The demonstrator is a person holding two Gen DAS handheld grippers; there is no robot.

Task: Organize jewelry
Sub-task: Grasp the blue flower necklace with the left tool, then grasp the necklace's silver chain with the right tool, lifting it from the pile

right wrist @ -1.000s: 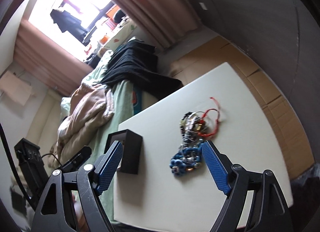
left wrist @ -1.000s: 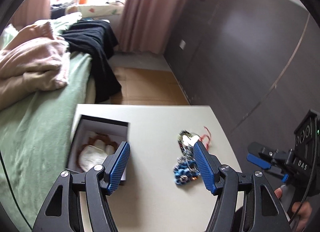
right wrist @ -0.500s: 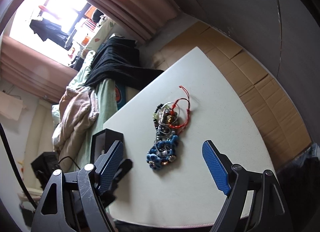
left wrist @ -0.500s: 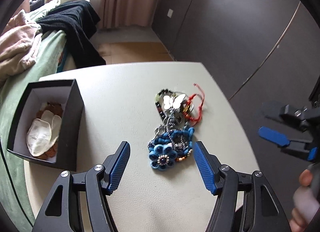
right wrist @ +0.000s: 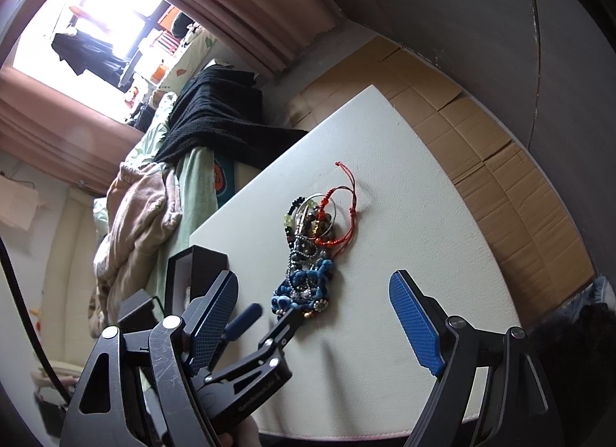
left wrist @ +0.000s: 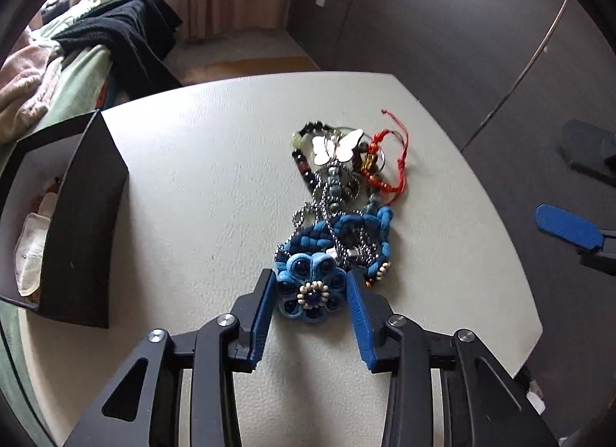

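A: Nearest the left camera, where do the left tongs [left wrist: 312,295] sit?

B: Low over the near part of the white surface [left wrist: 200,193], narrowed around the blue fabric flower [left wrist: 312,291]. One blue pad stands just beside each side of the flower; whether they actually press it cannot be told from either view.

A: And the flower belongs to what?

B: It is the near end of the jewelry pile [left wrist: 338,216], which stretches away from the tongs toward the far edge of the surface. Beyond the flower come blue braided cord [left wrist: 369,227] and silver chain [left wrist: 327,212], then dark beads [left wrist: 304,169], a white butterfly pendant [left wrist: 337,146], and farthest out a red string bracelet [left wrist: 389,162].

A: The right tongs?

B: The right tongs [right wrist: 312,316] are spread wide, holding nothing, and hang over the near right part of the surface. In their own view the pile [right wrist: 312,254] lies between and beyond the two pads, apart from both. The left tool's fingertips [right wrist: 287,322] show there at the pile's near end.

A: Anything to the left?

B: A black box [left wrist: 84,216] with a white lining stands near the left edge, well apart from the pile, with pale and brownish pieces inside. Past that edge is a bed [left wrist: 73,89] with green sheets, a pink blanket [left wrist: 23,85] and a black garment [left wrist: 123,35].
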